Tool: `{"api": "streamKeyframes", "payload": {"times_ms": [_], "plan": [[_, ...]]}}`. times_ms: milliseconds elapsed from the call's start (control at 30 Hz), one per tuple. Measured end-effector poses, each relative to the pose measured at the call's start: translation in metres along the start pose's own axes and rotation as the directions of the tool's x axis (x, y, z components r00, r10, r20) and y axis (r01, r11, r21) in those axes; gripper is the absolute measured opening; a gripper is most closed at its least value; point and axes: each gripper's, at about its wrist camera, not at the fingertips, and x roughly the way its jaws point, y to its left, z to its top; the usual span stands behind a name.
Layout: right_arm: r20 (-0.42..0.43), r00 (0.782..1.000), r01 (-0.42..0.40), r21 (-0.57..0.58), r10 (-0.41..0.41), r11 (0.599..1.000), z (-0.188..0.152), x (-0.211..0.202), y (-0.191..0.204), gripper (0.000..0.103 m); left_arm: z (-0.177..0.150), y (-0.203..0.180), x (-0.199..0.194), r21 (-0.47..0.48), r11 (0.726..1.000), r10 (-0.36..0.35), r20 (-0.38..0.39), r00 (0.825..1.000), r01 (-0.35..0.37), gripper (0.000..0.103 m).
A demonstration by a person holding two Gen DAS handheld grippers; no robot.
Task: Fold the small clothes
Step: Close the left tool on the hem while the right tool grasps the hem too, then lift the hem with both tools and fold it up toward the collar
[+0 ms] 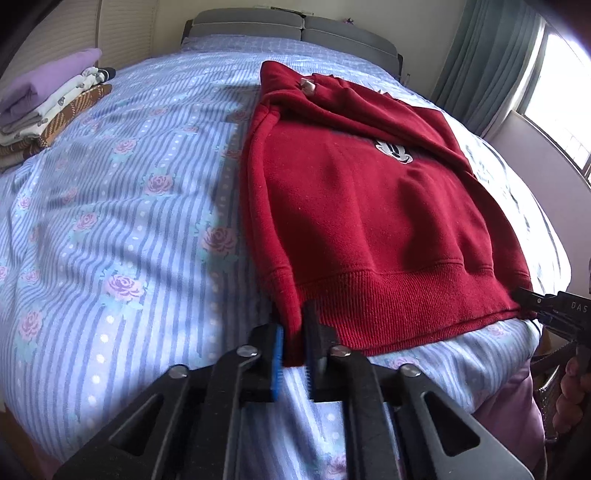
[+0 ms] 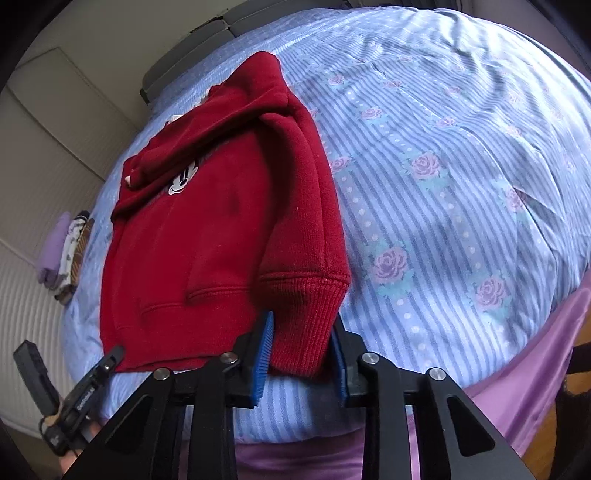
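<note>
A red hooded sweatshirt with a small cartoon-face patch lies flat on the bed, hood at the far end, sleeves folded in along its sides. My left gripper is shut on its near left hem corner. My right gripper is shut on its near right corner, on the ribbed sleeve cuff and hem. The sweatshirt also shows in the right wrist view. The right gripper shows at the edge of the left wrist view, and the left gripper in the right wrist view.
The bed has a blue striped cover with roses. A stack of folded clothes sits at its far left. A grey headboard is at the far end. A window and curtain are on the right. A purple sheet hangs at the near edge.
</note>
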Motion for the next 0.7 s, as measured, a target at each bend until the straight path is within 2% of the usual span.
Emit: {"api": "streamKeyframes", "payload": {"times_ms": [133,300,367,533,700], "plan": [[0.021,1.0,-0.018,0.016,0.018,1.0,0.0,-0.007,0.0,0.016,0.0,0.001,-0.008,-0.013,1.0,-0.005,0.023,1.0,0.005,0.008],[0.079,0.996,-0.032,0.01,0.031,0.999,-0.004,-0.024,0.005,0.014,0.004,0.0,-0.026,-0.02,1.0,-0.001,0.063,0.998,0.003,0.007],[0.127,0.99,-0.069,0.015,0.067,0.997,-0.003,-0.039,0.007,0.014,0.011,-0.001,-0.036,-0.023,1.0,-0.004,0.09,0.996,0.006,0.007],[0.274,0.951,-0.152,-0.004,0.147,0.988,0.016,-0.074,0.017,0.013,0.042,0.0,-0.068,-0.061,0.997,-0.041,0.191,0.981,0.054,0.007],[0.369,0.903,-0.224,-0.027,0.217,0.974,0.054,-0.09,0.031,0.013,0.091,-0.001,-0.086,-0.072,0.993,-0.07,0.3,0.951,0.096,0.008]]}}
